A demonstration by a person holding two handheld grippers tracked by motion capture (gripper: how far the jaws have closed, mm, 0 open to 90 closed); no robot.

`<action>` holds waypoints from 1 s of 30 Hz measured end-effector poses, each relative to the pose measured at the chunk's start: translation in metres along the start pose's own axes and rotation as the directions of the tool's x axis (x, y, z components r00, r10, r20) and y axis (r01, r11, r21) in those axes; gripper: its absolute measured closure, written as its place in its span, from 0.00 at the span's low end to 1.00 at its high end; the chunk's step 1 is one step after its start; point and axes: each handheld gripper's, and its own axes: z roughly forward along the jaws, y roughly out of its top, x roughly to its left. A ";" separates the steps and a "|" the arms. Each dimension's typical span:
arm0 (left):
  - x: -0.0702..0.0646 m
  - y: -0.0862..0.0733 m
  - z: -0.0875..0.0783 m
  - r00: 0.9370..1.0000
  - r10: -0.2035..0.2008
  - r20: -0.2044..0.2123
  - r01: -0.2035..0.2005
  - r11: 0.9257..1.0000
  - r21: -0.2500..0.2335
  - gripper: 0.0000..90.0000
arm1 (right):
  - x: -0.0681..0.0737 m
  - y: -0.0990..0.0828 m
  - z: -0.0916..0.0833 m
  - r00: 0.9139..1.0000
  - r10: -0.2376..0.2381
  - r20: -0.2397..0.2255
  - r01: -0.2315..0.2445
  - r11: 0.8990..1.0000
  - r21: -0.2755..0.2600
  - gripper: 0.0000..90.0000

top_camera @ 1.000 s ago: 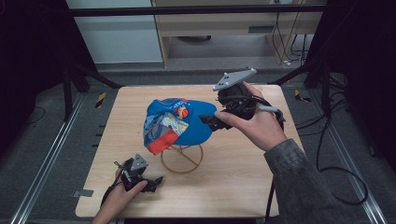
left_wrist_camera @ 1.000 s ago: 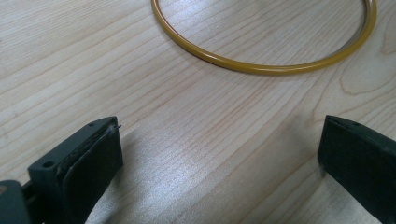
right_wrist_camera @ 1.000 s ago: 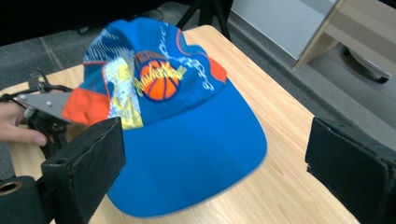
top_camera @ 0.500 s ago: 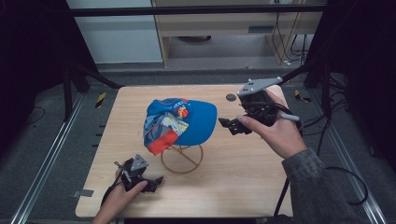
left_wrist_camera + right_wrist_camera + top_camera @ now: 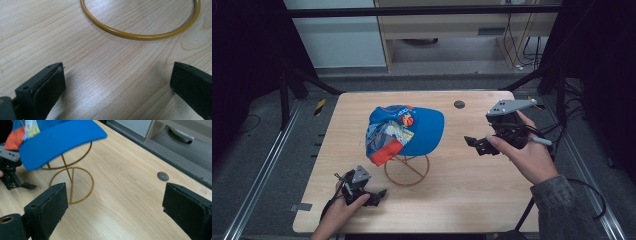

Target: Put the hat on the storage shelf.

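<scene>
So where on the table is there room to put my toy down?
Bare wood lies between the cap on its wire stand and the right gripper, and along the table edge behind the cap. It is crowded near the left gripper by the stand's ring.

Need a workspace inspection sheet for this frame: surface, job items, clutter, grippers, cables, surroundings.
Surface: wooden table, round dark insert near the far edge.
Job's things: blue cap sits on gold wire stand.
Clutter: nothing seen.
Grippers: left gripper open, low at the near edge by the stand's base ring; right gripper open, right of the cap, apart from it.
Cables: one trails from the right gripper.
Surroundings: dark frame rails, grey floor, cabinet behind.
</scene>
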 end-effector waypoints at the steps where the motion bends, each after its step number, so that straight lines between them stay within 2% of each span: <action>1: 0.000 0.000 0.000 1.000 0.000 0.000 0.000 1.000 0.000 0.00 | -0.001 -0.003 0.001 1.000 0.007 -0.002 -0.007 1.000 0.005 0.07; 10: 0.000 0.000 0.000 1.000 0.000 0.000 0.000 1.000 0.001 0.00 | -0.006 -0.034 0.012 0.999 0.041 0.003 -0.041 0.999 0.029 0.08; 14: 0.000 0.000 0.000 1.000 0.000 0.000 0.000 1.000 -0.001 0.00 | -0.004 -0.045 0.017 0.999 0.044 -0.020 -0.043 0.999 0.018 0.07; 19: 0.000 0.000 0.000 1.000 -0.001 0.001 0.001 1.000 -0.001 0.00 | -0.003 -0.061 0.027 0.998 0.061 -0.017 -0.060 0.998 0.034 0.07; 30: 0.000 0.000 0.000 1.000 -0.001 -0.002 0.001 1.000 -0.001 0.00 | -0.008 -0.094 0.049 0.997 0.065 0.043 -0.068 0.995 0.077 0.09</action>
